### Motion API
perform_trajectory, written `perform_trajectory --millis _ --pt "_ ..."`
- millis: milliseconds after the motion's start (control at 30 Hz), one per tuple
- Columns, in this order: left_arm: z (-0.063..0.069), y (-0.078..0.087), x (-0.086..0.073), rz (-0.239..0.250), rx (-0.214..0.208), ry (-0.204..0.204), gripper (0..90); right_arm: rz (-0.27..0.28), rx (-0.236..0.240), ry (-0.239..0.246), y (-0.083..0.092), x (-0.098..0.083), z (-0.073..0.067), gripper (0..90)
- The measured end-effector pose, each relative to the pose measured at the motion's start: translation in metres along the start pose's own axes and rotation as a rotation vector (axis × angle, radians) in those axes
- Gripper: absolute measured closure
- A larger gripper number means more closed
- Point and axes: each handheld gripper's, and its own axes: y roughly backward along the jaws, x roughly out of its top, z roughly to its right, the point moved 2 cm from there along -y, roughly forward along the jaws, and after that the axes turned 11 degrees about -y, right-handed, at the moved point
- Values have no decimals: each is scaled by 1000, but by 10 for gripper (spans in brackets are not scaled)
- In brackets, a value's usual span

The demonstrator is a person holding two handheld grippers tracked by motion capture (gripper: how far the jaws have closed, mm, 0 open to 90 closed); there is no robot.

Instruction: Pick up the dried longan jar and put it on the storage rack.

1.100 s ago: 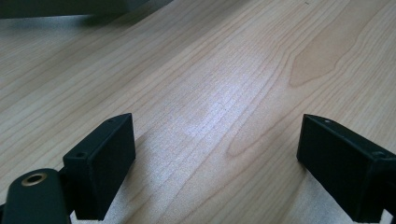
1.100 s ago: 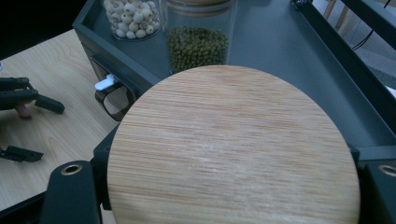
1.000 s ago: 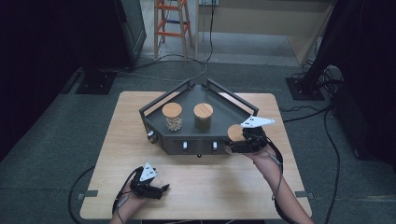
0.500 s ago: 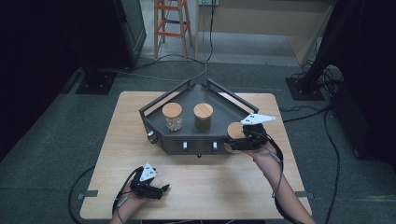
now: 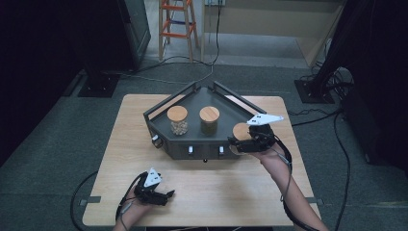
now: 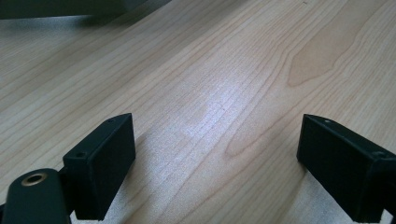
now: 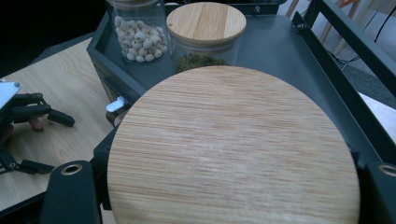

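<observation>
A round light-wood lid (image 7: 233, 149) sits between the jaws of the right gripper (image 5: 248, 139), held at the front right corner of the dark grey angular metal tray (image 5: 226, 103). Farther in stand a wood-lidded glass jar of pale beans (image 5: 177, 120) and, just beside it, a wood-lidded glass jar of green-brown grains (image 5: 209, 120). The left gripper (image 5: 161, 196) rests on the pale wooden table (image 5: 231, 192) near its front edge, jaws spread wide with nothing between them.

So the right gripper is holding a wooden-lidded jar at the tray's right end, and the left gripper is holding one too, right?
Not quite. The left gripper holds nothing: the left gripper view shows its jaws open over bare table. The right gripper does grip the wooden-lidded jar at the tray's right end.
</observation>
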Motion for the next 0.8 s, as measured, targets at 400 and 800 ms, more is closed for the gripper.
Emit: perform_trajectory --millis 400,800 --pt "0 0 0 0 0 1 115 2 0 -7 -3 11 1 255" --pt "0 0 0 -2 -1 -1 115 17 -7 -36 -10 18 7 255"
